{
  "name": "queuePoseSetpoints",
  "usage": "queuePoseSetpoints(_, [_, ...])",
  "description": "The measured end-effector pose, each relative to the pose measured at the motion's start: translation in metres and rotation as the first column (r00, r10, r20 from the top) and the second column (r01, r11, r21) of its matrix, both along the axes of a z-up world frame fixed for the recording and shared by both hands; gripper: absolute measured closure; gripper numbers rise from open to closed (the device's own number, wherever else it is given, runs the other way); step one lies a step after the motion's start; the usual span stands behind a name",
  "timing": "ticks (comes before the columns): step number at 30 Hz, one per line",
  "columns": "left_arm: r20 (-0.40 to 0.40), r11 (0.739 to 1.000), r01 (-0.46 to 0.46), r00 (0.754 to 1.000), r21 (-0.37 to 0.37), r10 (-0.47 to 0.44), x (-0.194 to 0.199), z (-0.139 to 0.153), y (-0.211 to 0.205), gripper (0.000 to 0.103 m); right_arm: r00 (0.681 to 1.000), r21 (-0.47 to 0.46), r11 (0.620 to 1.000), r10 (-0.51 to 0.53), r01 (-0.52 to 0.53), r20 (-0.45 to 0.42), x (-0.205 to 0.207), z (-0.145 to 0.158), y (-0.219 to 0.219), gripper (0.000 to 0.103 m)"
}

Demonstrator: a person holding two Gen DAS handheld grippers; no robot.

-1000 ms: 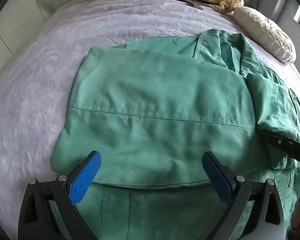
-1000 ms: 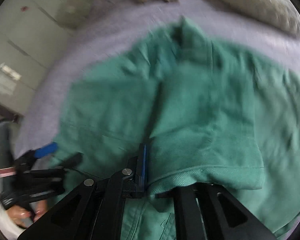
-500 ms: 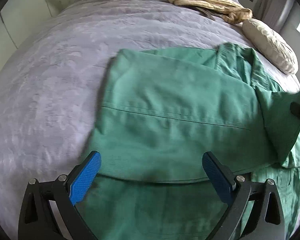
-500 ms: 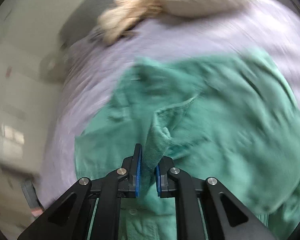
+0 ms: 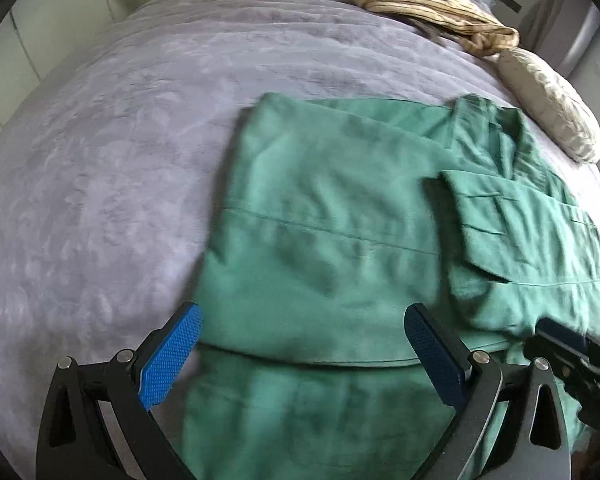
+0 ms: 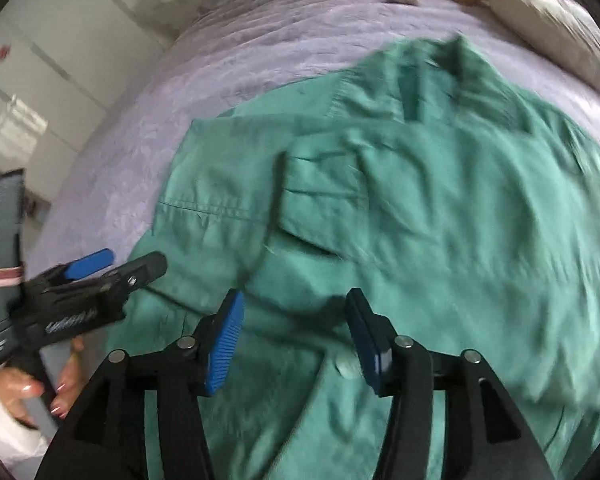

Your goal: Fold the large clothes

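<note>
A green shirt lies on the purple bedspread, its left side folded inward. A sleeve cuff rests folded across its chest, also seen as the cuff in the right wrist view. My left gripper hangs open over the shirt's lower fold edge, nothing between its blue pads. My right gripper is over the shirt near a button; its jaws are opening and the pads press on no cloth. The left gripper shows at the left there, held by a hand.
A beige striped cloth and a cream pillow lie at the head of the bed. White cabinet doors stand beyond the bed's left side. Bare bedspread spreads left of the shirt.
My right gripper carried the sleeve across the shirt, laid it on the chest and let it go. The left gripper drew back to the left.
</note>
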State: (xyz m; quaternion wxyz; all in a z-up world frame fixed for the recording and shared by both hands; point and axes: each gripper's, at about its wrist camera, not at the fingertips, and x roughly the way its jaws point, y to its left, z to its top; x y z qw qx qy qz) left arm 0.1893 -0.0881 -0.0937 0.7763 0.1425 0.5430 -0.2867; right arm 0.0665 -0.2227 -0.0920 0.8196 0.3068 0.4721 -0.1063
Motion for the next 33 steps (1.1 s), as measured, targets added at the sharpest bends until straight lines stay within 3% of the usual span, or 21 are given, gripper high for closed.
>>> queuePoseSetpoints(3, [-0.053,0.998,0.061,0.997,-0.035,-0.062,-0.010,-0.001,-0.023,0.001,0.994,0.094,0.989,-0.112,0.111,0.002,-0.043,-0.004,-0.027,0.042])
queuePoseSetpoints(7, [-0.187,0.986,0.151,0.969,-0.075,-0.163,-0.024,-0.021,-0.057,0.001,0.939,0.240,0.913,-0.343,0.331,0.011,-0.122,-0.015,-0.069,0.040])
queuePoseSetpoints(9, [-0.227,0.983,0.171,0.957,-0.066,-0.182,-0.028,-0.033,-0.073,0.001,0.884,0.327,0.840,-0.466,0.434,0.025,-0.158,-0.024,-0.088,0.039])
queuePoseSetpoints(13, [-0.260,0.980,0.171,0.946,-0.106,-0.193,-0.032,-0.036,-0.091,0.002,0.728,0.515,0.643,-0.683,0.566,0.053,-0.218,-0.047,-0.122,0.038])
queuePoseSetpoints(14, [-0.272,0.977,0.174,0.941,-0.123,-0.202,-0.032,-0.035,-0.094,0.019,0.700,0.545,0.610,-0.712,0.575,0.059,-0.226,-0.051,-0.127,0.038])
queuePoseSetpoints(15, [-0.278,0.975,0.182,0.937,-0.129,-0.212,-0.033,-0.034,-0.097,0.051,0.662,0.582,0.568,-0.747,0.582,0.067,-0.234,-0.057,-0.134,0.038])
queuePoseSetpoints(17, [-0.269,0.973,0.200,0.936,-0.116,-0.225,-0.030,-0.030,-0.103,0.074,0.618,0.627,0.519,-0.783,0.581,0.076,-0.242,-0.065,-0.142,0.038])
queuePoseSetpoints(18, [-0.277,0.972,0.196,0.934,-0.129,-0.225,-0.028,-0.028,-0.102,0.081,0.597,0.649,0.496,-0.798,0.577,0.080,-0.245,-0.068,-0.147,0.038])
queuePoseSetpoints(22, [-0.287,0.967,0.130,0.939,-0.220,-0.191,0.000,-0.012,-0.089,0.085,0.543,0.706,0.430,-0.836,0.563,0.076,-0.249,-0.076,-0.158,0.038])
queuePoseSetpoints(24, [-0.286,0.971,0.117,0.942,-0.207,-0.174,0.006,-0.013,-0.084,0.086,0.529,0.715,0.416,-0.845,0.561,0.077,-0.253,-0.078,-0.158,0.038])
queuePoseSetpoints(26, [-0.269,0.979,0.125,0.949,-0.158,-0.164,0.007,-0.019,-0.084,0.098,0.511,0.723,0.398,-0.856,0.565,0.072,-0.257,-0.081,-0.156,0.038])
queuePoseSetpoints(28, [-0.285,0.982,0.110,0.947,-0.155,-0.151,0.008,-0.025,-0.079,0.098,0.478,0.736,0.368,-0.876,0.568,0.068,-0.268,-0.085,-0.156,0.039])
queuePoseSetpoints(30, [-0.287,0.984,0.098,0.948,-0.152,-0.139,0.004,-0.028,-0.077,0.098,0.467,0.723,0.354,-0.883,0.592,0.050,-0.275,-0.087,-0.156,0.064])
queuePoseSetpoints(31, [-0.283,0.984,0.097,0.949,-0.148,-0.136,0.003,-0.027,-0.077,0.098,0.479,0.705,0.363,-0.877,0.609,0.037,-0.276,-0.087,-0.159,0.100])
queuePoseSetpoints(33, [-0.265,0.985,0.108,0.954,-0.133,-0.141,0.001,-0.027,-0.079,0.098,0.501,0.664,0.408,-0.863,0.627,0.057,-0.277,-0.077,-0.163,0.099])
